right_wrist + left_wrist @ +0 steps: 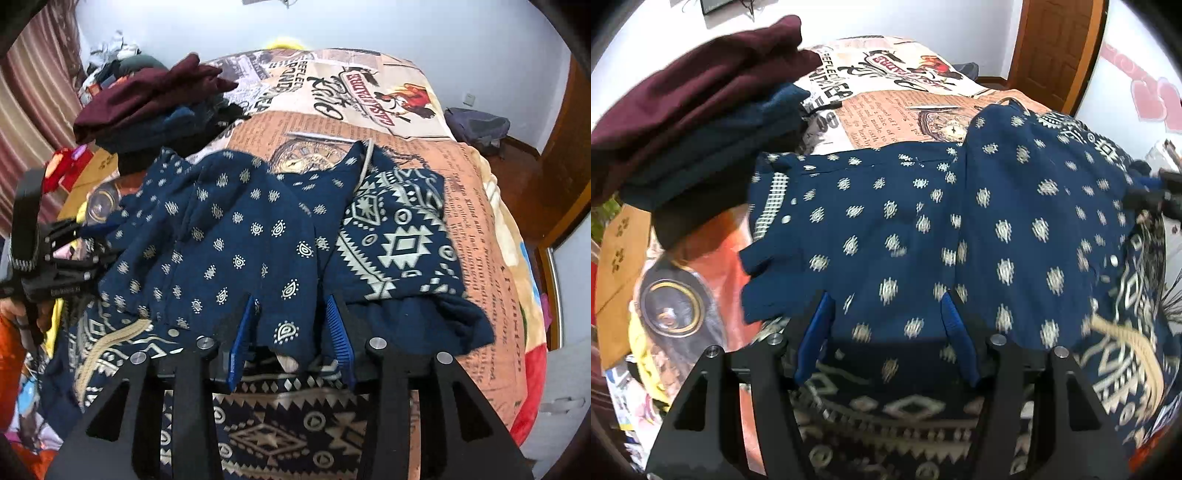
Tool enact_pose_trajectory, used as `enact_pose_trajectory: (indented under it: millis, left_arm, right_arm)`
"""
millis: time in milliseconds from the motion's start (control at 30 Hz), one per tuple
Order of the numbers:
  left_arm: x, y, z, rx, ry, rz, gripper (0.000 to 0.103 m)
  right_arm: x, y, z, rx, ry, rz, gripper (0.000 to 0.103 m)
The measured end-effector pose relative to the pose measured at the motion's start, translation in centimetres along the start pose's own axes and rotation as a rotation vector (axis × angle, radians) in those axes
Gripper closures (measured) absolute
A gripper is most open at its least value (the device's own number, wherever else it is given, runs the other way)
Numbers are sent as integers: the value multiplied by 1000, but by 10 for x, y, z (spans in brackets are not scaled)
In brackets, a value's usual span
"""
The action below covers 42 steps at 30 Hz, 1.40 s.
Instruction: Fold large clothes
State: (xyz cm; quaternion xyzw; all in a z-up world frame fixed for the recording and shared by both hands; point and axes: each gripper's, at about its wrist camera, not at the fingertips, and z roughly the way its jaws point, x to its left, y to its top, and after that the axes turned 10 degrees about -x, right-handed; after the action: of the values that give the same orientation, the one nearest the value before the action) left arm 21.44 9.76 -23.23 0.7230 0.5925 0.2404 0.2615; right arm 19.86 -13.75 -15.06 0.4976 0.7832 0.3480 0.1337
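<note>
my left gripper [888, 317] hangs over the navy patterned garment [923, 229] with its blue pads spread apart, and the cloth lies flat under and between them rather than pinched; i read that as released. my right gripper [291, 325] also stands parted, with a fold of the same garment [236, 240] rising between the pads, but the pads do not seem to press on it, so i take it as let go, though the cloth is close enough to the pads that i hold that loosely. the garment spreads out ahead of both pairs of fingers on the printed bedspread [369, 122], its dotted half laid over onto the half with the big geometric border, which shows just right of my right fingers and also below them. so one fold looks to be laid down; the edges are uneven, a loose flap hangs at the near right and a tab sticks out at the left of my left fingers, so i judge the piece is only partly folded and needs at least another fold and some squaring. beyond my left fingers, up and to the left, sits a stack of folded clothes [694, 110], maroon on top of dark blue, which i take as pieces already finished. i cannot tell whether more clothes wait outside these views.
</note>
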Motion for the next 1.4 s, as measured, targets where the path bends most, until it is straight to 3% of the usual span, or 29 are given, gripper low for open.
enact_pose_trajectory:
  millis: [133, 233, 300, 433, 600, 800, 933, 1033, 1067, 1100, 1267, 1400]
  left_arm:
    - [18, 3, -20, -29, 30, -47, 36]
    - [44, 11, -35, -82, 75, -130, 26]
    - [65, 16, -42, -119, 109, -194, 20]
    - [113, 18, -36, -120, 117, -379, 19]
    - [151, -2, 0, -44, 0, -595, 19]
    - [159, -29, 54, 69, -186, -760, 20]
    - [157, -28, 74, 80, -245, -791, 22]
    - [149, -14, 79, 74, -262, -733, 26]
    - [145, -8, 81, 75, -261, -701, 29]
    - [142, -4, 82, 75, -257, -674, 33]
    - [139, 8, 83, 69, -263, -655, 81]
    - [128, 28, 60, -10, -188, -580, 84]
  right_arm:
    - [-7, 8, -20, -59, -20, 15, 66]
    - [-17, 19, -32, -98, -53, 32, 61]
    - [-28, 25, -38, -130, -75, 63, 57]
    - [-52, 32, -39, -155, -90, 150, 56]
    - [-81, 28, -18, -102, -53, 280, 55]
    - [-102, 13, 18, -12, 10, 406, 55]
    - [-105, 12, 26, -12, 63, 434, 53]
    - [-107, 16, 31, -9, 97, 440, 56]
    - [-108, 17, 34, -15, 98, 442, 60]
    - [-108, 18, 36, -17, 97, 442, 70]
    - [-106, 32, 45, -24, 87, 394, 84]
    - [-99, 57, 45, -60, 44, 330, 86]
